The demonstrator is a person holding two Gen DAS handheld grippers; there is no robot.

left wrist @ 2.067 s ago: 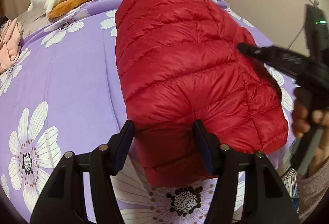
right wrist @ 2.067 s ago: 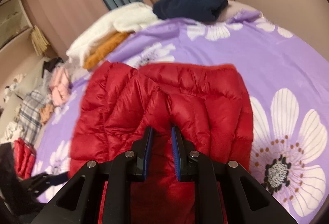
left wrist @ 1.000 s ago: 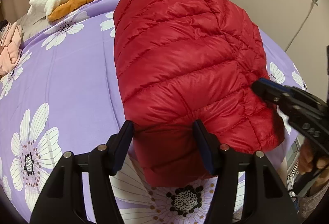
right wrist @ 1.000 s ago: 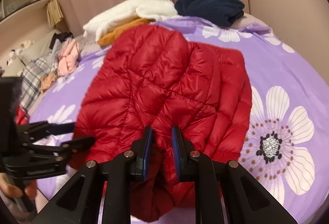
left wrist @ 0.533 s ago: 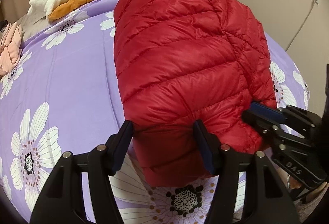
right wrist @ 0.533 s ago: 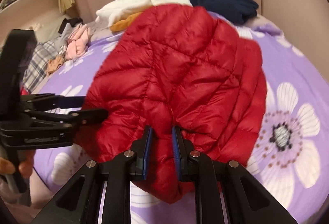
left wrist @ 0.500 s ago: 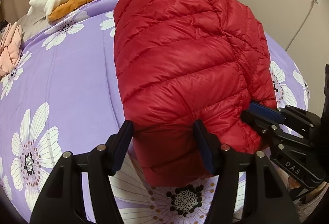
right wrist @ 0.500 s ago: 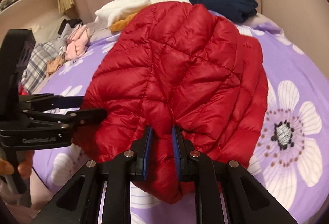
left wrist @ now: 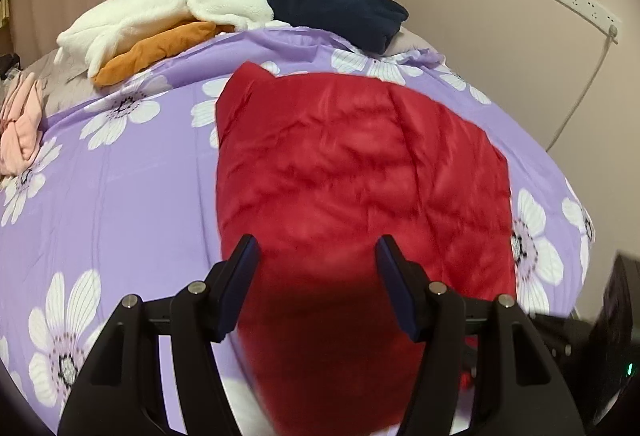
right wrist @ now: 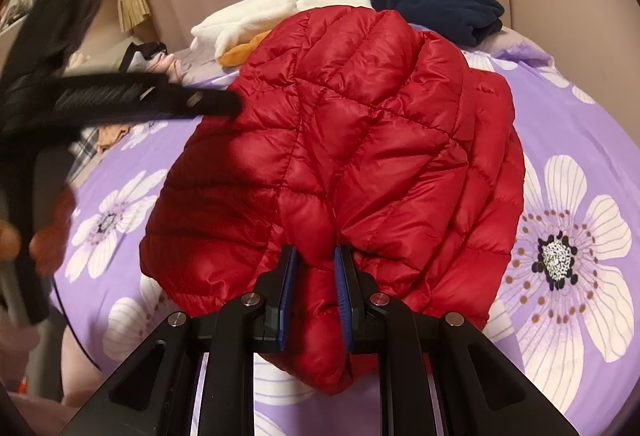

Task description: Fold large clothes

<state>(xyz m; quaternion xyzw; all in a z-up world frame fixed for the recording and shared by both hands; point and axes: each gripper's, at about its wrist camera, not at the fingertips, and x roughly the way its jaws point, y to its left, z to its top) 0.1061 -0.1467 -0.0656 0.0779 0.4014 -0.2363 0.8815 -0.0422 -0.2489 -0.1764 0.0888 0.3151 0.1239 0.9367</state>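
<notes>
Right wrist view: the right gripper (right wrist: 314, 290) pinches the near edge of the red quilted jacket (right wrist: 360, 139) — a fold bunched between its narrow jaws — on the purple flowered bedspread (right wrist: 580, 139), while the left gripper (left wrist: 316, 288) (blurred here) stands half open astride the jacket's near end, pads clear.

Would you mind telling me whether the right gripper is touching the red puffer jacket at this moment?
Touching. The right wrist view shows the right gripper with both blue pads pinching a bunched fold of the red puffer jacket, no gap either side.
</notes>
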